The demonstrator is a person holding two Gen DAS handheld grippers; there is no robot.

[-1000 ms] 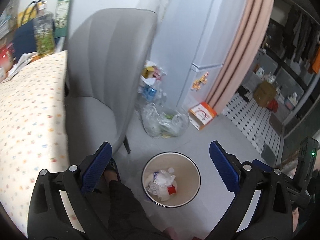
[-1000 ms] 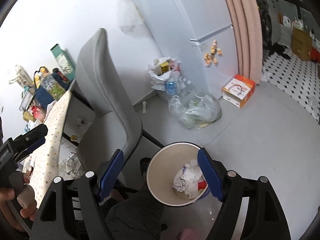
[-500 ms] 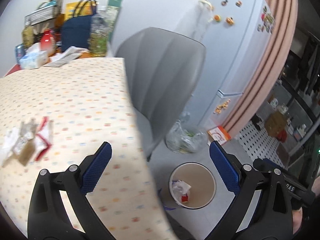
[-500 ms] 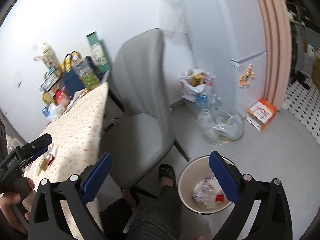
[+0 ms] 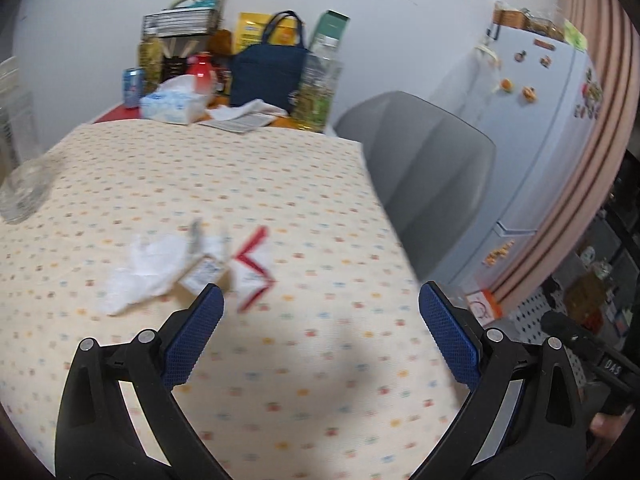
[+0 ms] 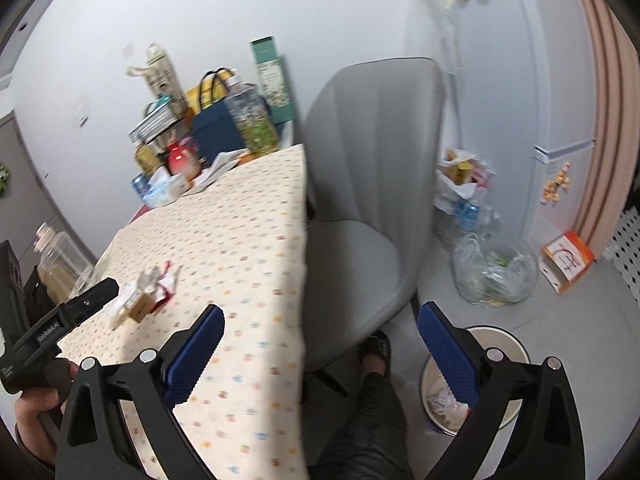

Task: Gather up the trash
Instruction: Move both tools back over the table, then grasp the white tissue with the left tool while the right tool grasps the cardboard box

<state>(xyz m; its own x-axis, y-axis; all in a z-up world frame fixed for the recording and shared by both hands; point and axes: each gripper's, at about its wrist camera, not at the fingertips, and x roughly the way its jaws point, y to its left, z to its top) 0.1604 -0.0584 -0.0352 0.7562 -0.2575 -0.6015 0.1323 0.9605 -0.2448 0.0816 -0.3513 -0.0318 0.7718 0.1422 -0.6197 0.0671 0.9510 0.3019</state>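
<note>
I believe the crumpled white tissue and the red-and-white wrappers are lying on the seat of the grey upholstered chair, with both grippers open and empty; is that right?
Not quite: the crumpled white tissue and red-and-white wrappers lie on the dotted cream tablecloth, not on the grey upholstered chair, as the left wrist view shows. The rest holds: the left gripper and right gripper are open and empty.

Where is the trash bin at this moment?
The trash bin shows only in the right wrist view, at lower right on the floor, beside the grey chair and partly behind the right gripper; the clear plastic bag lies just beyond it.
</note>
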